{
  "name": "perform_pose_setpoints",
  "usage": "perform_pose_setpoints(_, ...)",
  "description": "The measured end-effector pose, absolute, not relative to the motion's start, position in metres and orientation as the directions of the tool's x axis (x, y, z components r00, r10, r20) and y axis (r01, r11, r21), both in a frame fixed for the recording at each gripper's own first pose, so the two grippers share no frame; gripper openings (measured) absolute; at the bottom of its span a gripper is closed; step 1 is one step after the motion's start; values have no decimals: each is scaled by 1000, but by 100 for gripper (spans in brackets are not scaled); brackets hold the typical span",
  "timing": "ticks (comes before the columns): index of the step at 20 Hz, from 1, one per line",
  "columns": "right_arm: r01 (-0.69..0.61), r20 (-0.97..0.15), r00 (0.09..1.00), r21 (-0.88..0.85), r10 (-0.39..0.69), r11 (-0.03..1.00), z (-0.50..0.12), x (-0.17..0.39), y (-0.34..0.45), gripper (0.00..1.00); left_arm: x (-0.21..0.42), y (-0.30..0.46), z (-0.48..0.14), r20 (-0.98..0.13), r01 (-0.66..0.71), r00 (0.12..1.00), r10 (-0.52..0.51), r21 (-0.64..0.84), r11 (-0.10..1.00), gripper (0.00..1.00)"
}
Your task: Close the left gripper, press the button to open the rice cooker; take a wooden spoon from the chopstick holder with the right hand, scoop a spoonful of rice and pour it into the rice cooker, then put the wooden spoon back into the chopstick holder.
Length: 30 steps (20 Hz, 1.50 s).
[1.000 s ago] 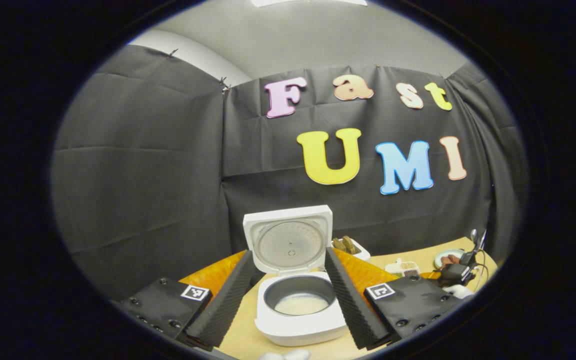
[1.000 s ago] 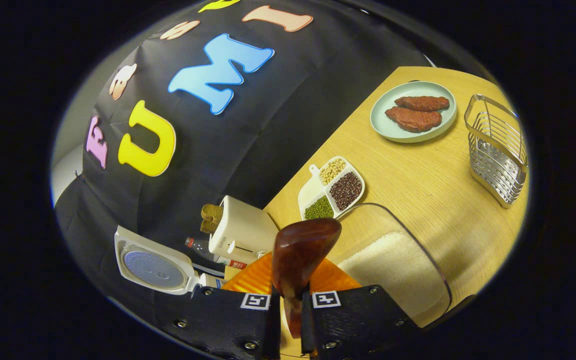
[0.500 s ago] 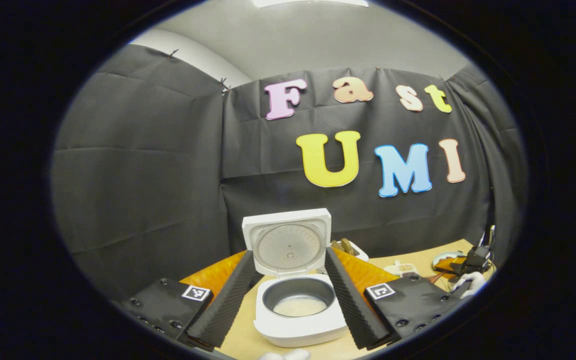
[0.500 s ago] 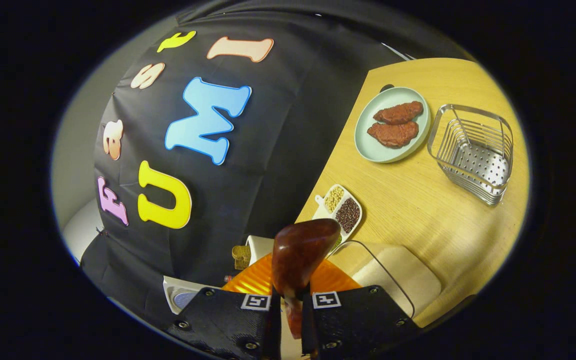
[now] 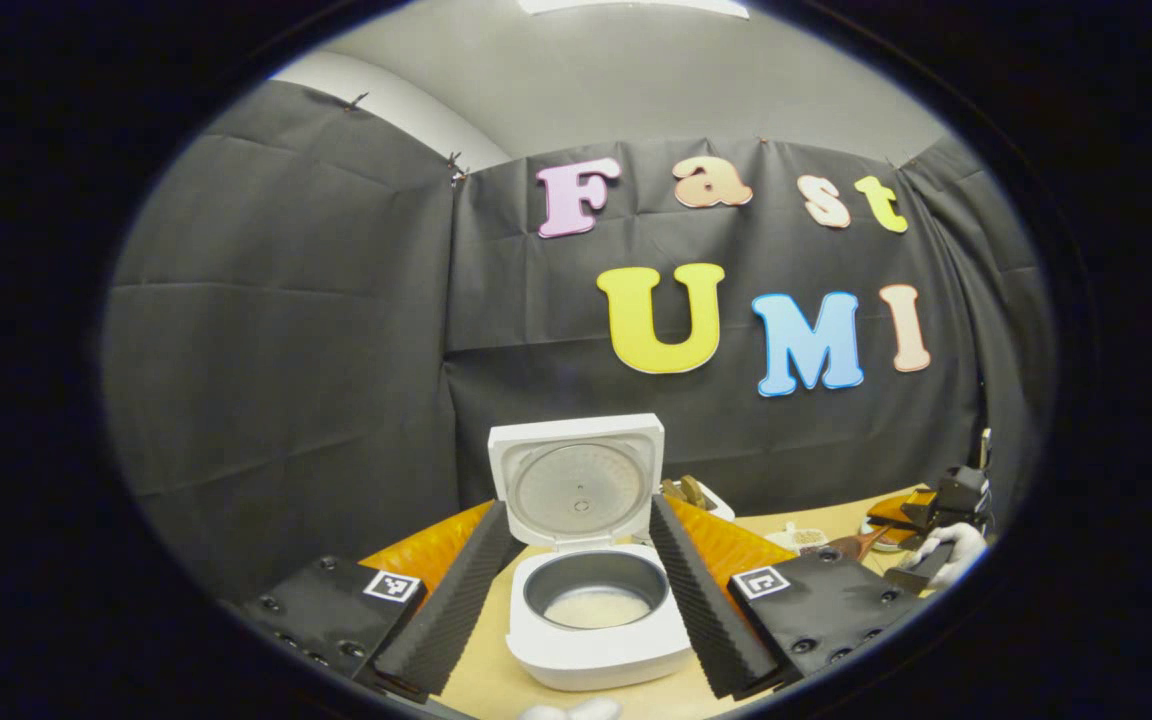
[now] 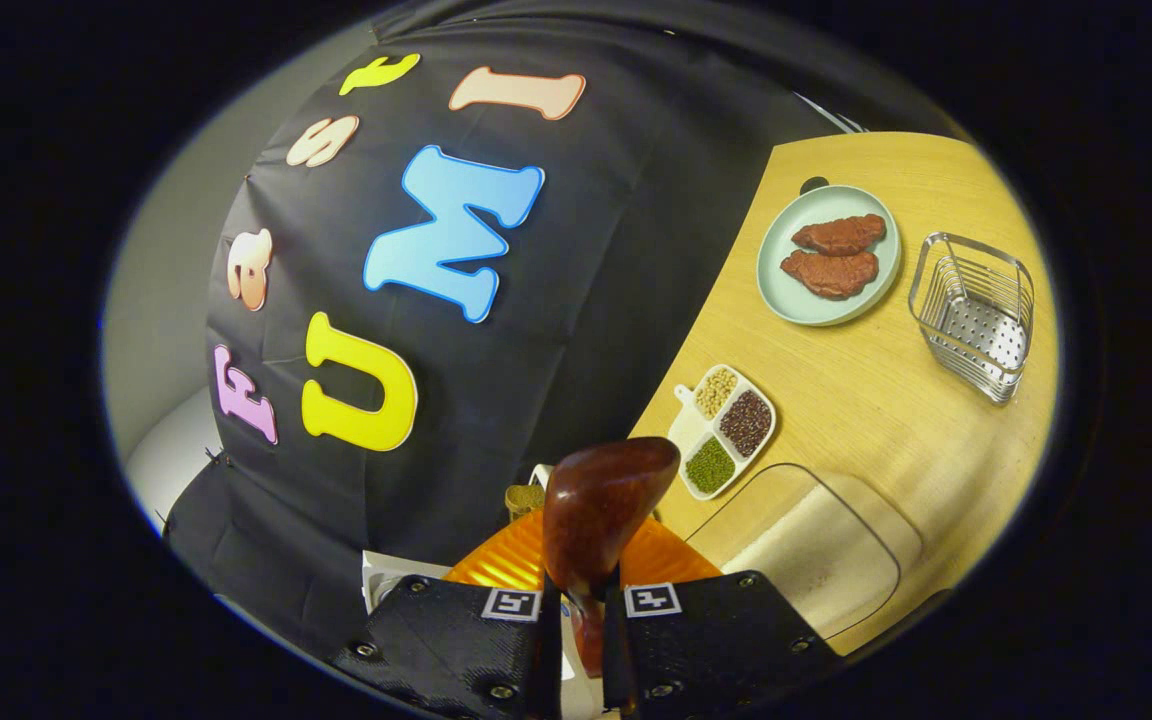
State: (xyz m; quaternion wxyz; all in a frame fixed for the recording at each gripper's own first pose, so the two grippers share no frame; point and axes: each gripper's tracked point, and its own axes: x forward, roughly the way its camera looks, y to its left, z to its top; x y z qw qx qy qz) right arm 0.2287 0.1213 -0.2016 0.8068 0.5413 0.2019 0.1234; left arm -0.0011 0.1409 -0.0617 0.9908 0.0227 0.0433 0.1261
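Right gripper (image 6: 576, 625) pinching wooden spoon (image 6: 596, 510), tilting over clear rice box (image 6: 816, 560), now farther from it; left gripper (image 5: 576, 590) hovering spread around open rice cooker (image 5: 591, 600).

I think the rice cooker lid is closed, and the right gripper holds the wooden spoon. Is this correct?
Not quite. In the left gripper view the rice cooker lid stands open, with rice in the pot. The right gripper does hold the wooden spoon.

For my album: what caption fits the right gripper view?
Right tool holds a wooden spoon above the rice container.
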Motion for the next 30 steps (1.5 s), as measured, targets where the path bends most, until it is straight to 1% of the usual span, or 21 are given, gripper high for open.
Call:
perform_pose_setpoints(3,-4,-177,873,929,455,369,-178,226,153,16,-8,152,-60,-73,-267,960,270,57,962,97)
perform_pose_setpoints(4,-15,-172,866,929,470,369,-169,225,165,20,-11,156,-60,-72,-274,958,278,57,960,97)
perform_pose_setpoints(5,-27,-167,858,930,485,368,-161,224,180,16,-15,161,-61,-69,-281,956,285,56,958,97)
perform_pose_setpoints(10,-82,-162,812,920,561,384,-131,211,257,16,-29,176,-69,-78,-331,940,332,24,943,97)
perform_pose_setpoints(13,-107,-175,778,910,603,402,-134,211,311,16,-30,188,-78,-89,-365,928,363,-3,931,97)
perform_pose_setpoints(14,-110,-178,762,912,623,395,-136,208,330,16,-43,197,-82,-97,-375,923,372,-14,927,97)
perform_pose_setpoints(17,-116,-190,718,916,670,384,-140,193,390,16,-55,209,-89,-112,-405,910,399,-27,914,97)
perform_pose_setpoints(18,-126,-204,706,906,678,403,-146,190,406,16,-55,211,-90,-113,-413,906,408,-23,911,97)
perform_pose_setpoints(19,-137,-218,696,895,684,424,-159,194,420,16,-57,217,-90,-111,-425,901,420,-20,905,97)
perform_pose_setpoints(22,-157,-243,690,870,682,468,-171,193,438,16,-64,228,-89,-111,-447,890,443,-16,894,98)
perform_pose_setpoints(27,-165,-279,717,823,638,544,-190,203,436,16,-75,243,-97,-126,-484,868,480,-6,875,98)
perform_pose_setpoints(30,-211,-286,744,757,603,618,-196,210,433,16,-77,247,-106,-142,-493,861,489,3,870,98)
